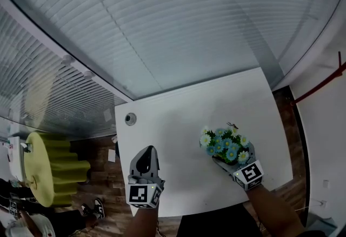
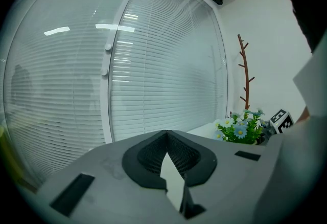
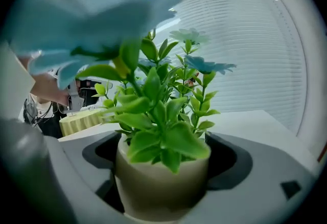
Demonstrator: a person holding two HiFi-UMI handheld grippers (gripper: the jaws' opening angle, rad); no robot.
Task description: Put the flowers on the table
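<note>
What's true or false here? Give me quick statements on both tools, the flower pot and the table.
1. The right tool grips the flower pot. True.
2. The left tool holds a second pot. False: its jaws are together with nothing between them.
3. The table is dark wood. False: its top is white.
4. The flowers are blue and white above green leaves. True.

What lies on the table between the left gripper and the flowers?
Nothing. The head view shows only bare white table between the left gripper and the flowers.
</note>
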